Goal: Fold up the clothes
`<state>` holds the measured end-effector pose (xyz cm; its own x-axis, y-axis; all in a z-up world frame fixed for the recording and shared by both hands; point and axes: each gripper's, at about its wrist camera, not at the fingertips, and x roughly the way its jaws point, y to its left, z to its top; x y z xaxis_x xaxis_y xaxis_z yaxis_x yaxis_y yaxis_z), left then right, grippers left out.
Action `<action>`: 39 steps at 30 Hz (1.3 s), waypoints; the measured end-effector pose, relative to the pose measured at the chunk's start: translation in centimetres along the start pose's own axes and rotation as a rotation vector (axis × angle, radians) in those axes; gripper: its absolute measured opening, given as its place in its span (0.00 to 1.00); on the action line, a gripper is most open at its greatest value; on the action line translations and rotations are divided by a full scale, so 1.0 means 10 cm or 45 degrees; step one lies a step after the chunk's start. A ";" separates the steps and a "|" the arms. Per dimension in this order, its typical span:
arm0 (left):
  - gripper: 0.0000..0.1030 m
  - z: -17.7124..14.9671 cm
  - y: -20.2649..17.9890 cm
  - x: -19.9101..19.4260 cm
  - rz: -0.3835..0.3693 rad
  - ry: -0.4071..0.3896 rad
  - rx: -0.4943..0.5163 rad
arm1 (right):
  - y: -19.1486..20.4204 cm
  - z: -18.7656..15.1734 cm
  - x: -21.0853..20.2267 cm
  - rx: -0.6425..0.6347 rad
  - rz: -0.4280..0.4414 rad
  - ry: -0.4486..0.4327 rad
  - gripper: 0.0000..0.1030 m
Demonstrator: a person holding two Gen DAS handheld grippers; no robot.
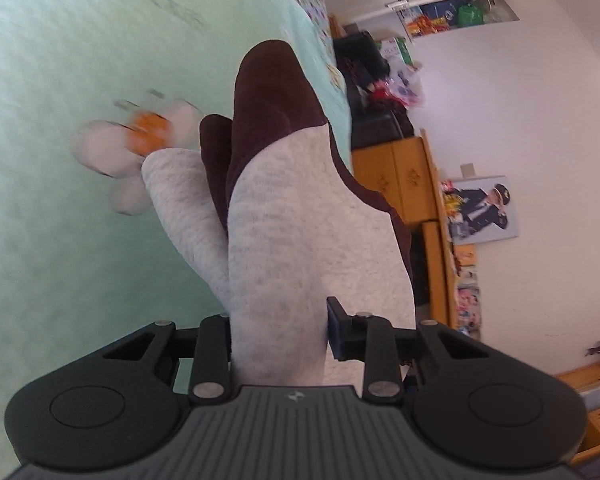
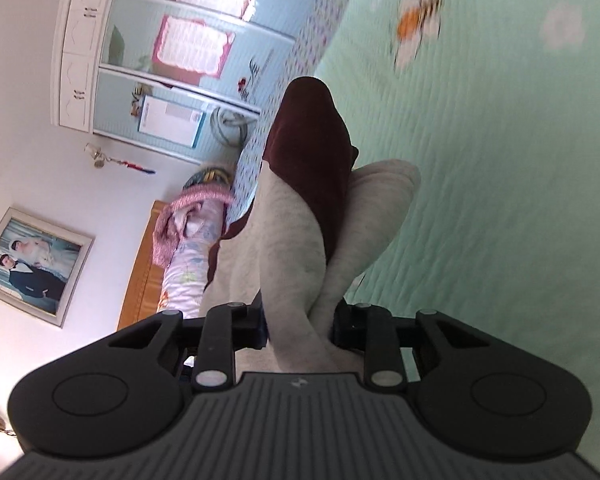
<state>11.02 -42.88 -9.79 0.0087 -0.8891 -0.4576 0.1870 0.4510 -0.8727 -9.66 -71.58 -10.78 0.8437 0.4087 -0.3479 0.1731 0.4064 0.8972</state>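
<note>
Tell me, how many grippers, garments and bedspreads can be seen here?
Grippers: 2, the left gripper and the right gripper, each clamped on cloth.
Garments: 1, the grey and maroon garment, held up by both.
Bedspreads: 1, the mint green bedspread with flower prints.
Total: 4

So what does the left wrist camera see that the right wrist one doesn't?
Only the left view shows the wooden cabinet and a poster of a uniformed man. Only the right view shows the blue wardrobe and a framed wedding photo. Both show tongs, left and right, clamped on the grey and maroon garment above the green bedspread.
</note>
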 end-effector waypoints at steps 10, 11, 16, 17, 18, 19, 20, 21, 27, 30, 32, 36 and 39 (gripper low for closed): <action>0.34 0.09 -0.33 1.35 0.105 0.098 0.082 | -0.31 0.89 -0.48 -0.098 -0.343 -0.135 0.29; 0.34 0.10 -0.33 1.43 0.148 0.085 0.124 | -0.37 0.94 -0.44 -0.114 -0.384 -0.133 0.29; 0.64 0.15 -0.07 1.82 0.361 0.078 0.137 | -0.80 1.00 -0.04 -0.172 -0.623 -0.080 0.43; 0.65 0.17 0.00 1.86 0.376 0.074 0.120 | -0.88 0.97 0.01 -0.193 -0.662 -0.081 0.59; 0.66 0.19 0.08 1.84 0.335 0.070 0.073 | -0.95 0.95 0.02 -0.189 -0.667 -0.090 0.64; 0.66 0.21 0.15 1.80 0.297 0.061 0.024 | -1.01 0.94 -0.01 -0.154 -0.632 -0.112 0.66; 0.66 0.23 0.22 1.76 0.263 0.048 -0.028 | -1.07 0.93 -0.07 -0.116 -0.602 -0.133 0.66; 0.66 0.24 0.29 1.69 0.244 0.020 -0.087 | -1.10 0.94 -0.13 -0.085 -0.588 -0.156 0.66; 0.66 0.03 0.26 0.96 0.205 -0.383 -0.215 | -0.92 0.83 -0.61 -0.018 -0.530 -0.382 0.67; 0.67 -0.14 -0.03 0.91 0.035 -0.285 -0.044 | -0.71 0.73 -0.73 -0.083 -0.298 -0.407 0.67; 0.67 -0.28 -0.20 0.99 -0.016 -0.169 0.081 | -0.71 0.61 -0.70 -0.034 -0.096 -0.334 0.70; 0.65 -0.55 -0.07 1.37 0.126 -0.027 0.191 | -1.15 0.41 -0.51 0.142 -0.102 -0.271 0.71; 0.56 -0.53 0.19 1.48 0.127 -0.043 0.072 | -1.50 0.36 -0.45 0.226 -0.266 -0.285 0.26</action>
<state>6.34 -54.81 -19.12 0.0631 -0.8425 -0.5350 0.2388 0.5332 -0.8116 -14.18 -82.42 -21.66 0.8677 0.1347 -0.4785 0.4228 0.3062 0.8529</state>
